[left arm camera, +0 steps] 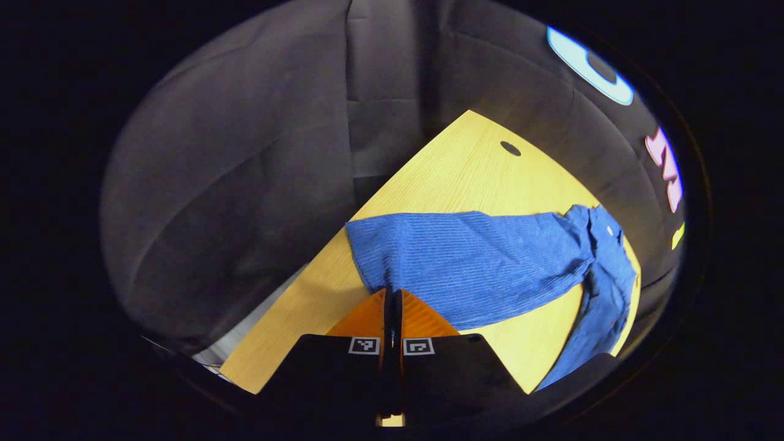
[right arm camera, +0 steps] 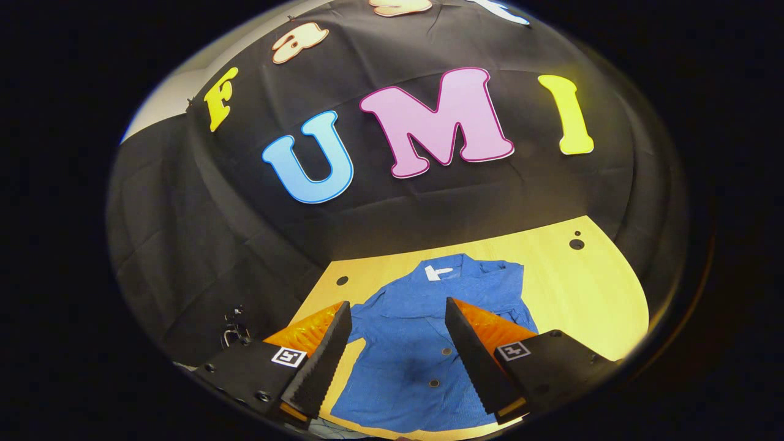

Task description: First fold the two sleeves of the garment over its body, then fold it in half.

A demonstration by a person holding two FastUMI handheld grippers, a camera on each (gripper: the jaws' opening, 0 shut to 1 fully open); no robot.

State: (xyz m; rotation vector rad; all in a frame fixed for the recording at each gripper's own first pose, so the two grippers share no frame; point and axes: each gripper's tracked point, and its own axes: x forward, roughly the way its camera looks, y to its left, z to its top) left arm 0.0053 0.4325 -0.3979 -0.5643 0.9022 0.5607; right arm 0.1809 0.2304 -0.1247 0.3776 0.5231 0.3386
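Left tongs (left arm camera: 392,294) sit at the bottom centre of the left gripper view with their two fingers pressed together, only a thin dark slit between them. Their tips lie right at the lower edge of the blue garment (left arm camera: 471,269); whether a fold of cloth is pinched between them cannot be told. In this view the garment stretches across the middle of the frame, from just above the tongs out to the right, where its collar end bunches and a sleeve (left arm camera: 597,324) hangs down toward the lower right. It lies on the light wooden counter (left arm camera: 453,177), which has a small dark hole (left arm camera: 510,148) near its far corner in the upper middle.

Right tongs (right arm camera: 397,318) stand wide open at the bottom of the right gripper view, one finger at lower left and the other at lower right, holding nothing. Between and beyond them the garment (right arm camera: 422,349) lies flat on the counter (right arm camera: 582,288), collar toward the top with a white tag (right arm camera: 437,272) showing inside the neck and buttons (right arm camera: 433,383) running down its front. Dark holes mark the counter at centre left and upper right of the wood.
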